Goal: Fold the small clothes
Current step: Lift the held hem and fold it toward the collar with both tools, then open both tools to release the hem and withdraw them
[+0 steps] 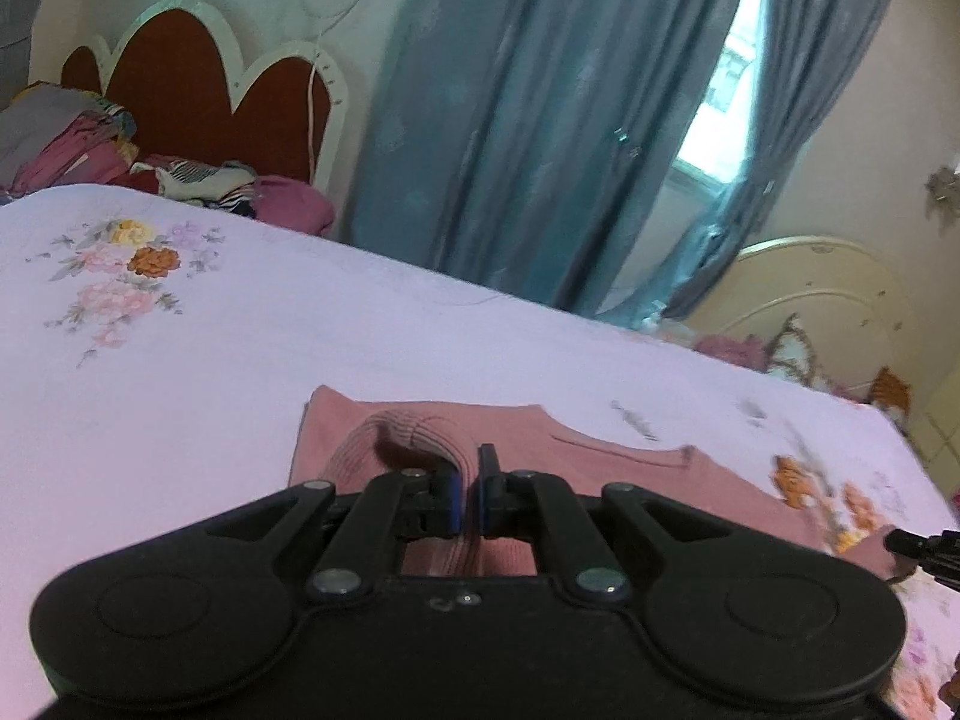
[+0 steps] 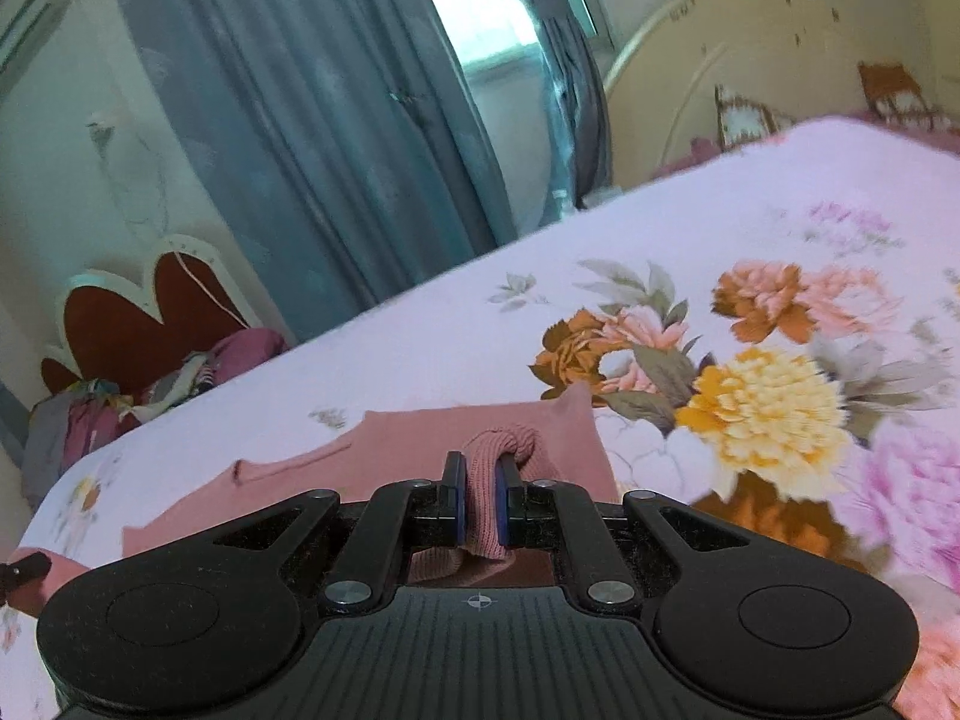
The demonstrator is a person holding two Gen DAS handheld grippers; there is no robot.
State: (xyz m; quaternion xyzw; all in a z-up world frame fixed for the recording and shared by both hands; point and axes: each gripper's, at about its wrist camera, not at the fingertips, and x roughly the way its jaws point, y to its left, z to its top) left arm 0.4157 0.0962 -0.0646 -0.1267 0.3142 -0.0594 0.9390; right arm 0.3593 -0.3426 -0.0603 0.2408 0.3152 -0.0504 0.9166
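A pink knitted garment [image 1: 600, 468] lies flat on the floral bed sheet [image 1: 240, 390]. My left gripper [image 1: 468, 471] is shut on its ribbed edge [image 1: 384, 438], which arches up beside the left finger. In the right wrist view, the same garment [image 2: 408, 438] spreads out ahead, and my right gripper [image 2: 480, 465] is shut on a bunched ribbed fold [image 2: 498, 450] standing up between the blue pads. The two grippers hold the near side of the garment. Each shows as a dark tip at the other view's edge, the right gripper [image 1: 918, 546] and the left gripper [image 2: 24, 570].
The bed sheet [image 2: 420, 348] stretches far ahead, with large printed flowers [image 2: 762, 396] to the right. A pile of clothes [image 1: 72, 138] sits by the red scalloped headboard [image 1: 198, 78]. Blue curtains [image 1: 510, 120] and a cream curved board [image 1: 810, 288] stand beyond the bed's far edge.
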